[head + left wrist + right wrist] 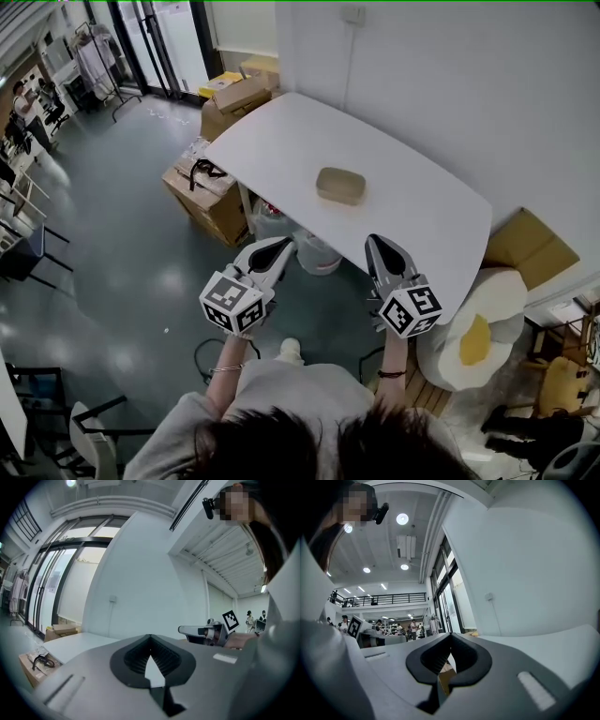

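Observation:
A small tan oblong block point(339, 186) lies near the middle of the white table point(281, 141). My left gripper point(279, 246) is held in the air just short of the table's near edge, jaws shut and nothing between them. My right gripper point(376, 242) hovers beside it over the same edge, also shut and empty. Both point toward the block, well short of it. In the left gripper view the shut jaws point(150, 638) face the tabletop and wall, with the right gripper point(202, 631) to their right. In the right gripper view the jaws point(451, 637) meet at the tip.
Cardboard boxes point(208, 190) stand on the floor left of the table, more point(240, 97) at its far end. A white tub point(320, 255) sits under the table. A fried-egg cushion point(480, 330) and another box point(531, 246) lie at the right. The white wall point(450, 84) runs behind the table.

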Demonstrator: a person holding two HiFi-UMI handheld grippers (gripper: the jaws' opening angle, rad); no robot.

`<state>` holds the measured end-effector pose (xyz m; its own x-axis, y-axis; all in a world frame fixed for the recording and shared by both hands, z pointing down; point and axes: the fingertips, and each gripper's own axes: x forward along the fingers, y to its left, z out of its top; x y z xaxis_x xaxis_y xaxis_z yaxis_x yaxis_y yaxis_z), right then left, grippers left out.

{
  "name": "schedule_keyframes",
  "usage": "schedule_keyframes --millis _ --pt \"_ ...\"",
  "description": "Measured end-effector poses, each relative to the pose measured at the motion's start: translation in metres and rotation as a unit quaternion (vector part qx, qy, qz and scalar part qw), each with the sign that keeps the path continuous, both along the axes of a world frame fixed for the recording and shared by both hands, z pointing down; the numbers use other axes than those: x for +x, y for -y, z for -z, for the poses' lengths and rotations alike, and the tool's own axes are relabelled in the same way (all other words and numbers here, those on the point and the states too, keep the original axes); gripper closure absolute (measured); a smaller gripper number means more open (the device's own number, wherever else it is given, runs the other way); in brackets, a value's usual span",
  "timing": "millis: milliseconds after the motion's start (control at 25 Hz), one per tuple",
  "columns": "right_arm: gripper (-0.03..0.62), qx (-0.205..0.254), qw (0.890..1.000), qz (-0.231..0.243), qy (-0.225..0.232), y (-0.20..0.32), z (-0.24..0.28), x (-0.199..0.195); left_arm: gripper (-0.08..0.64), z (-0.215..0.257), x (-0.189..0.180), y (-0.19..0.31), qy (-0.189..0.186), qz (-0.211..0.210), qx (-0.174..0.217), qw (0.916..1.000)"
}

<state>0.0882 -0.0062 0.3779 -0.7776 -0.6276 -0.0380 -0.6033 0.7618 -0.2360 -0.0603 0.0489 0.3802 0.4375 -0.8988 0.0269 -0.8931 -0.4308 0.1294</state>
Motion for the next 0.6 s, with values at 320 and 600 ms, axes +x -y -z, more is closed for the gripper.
schedule_keyframes --millis 320,600 --pt "0.578 -0.005 1.0 -0.027 -0.01 0.035 -0.005 -0.027 0.569 -0.005 -0.03 0.043 -0.006 -0.026 -0.004 0.9996" --pt "0.578 -0.013 0.998 -0.053 -0.014 0.059 -0.012 -0.044 0.569 -0.011 -0.044 0.073 -0.01 -0.054 -0.009 0.9984"
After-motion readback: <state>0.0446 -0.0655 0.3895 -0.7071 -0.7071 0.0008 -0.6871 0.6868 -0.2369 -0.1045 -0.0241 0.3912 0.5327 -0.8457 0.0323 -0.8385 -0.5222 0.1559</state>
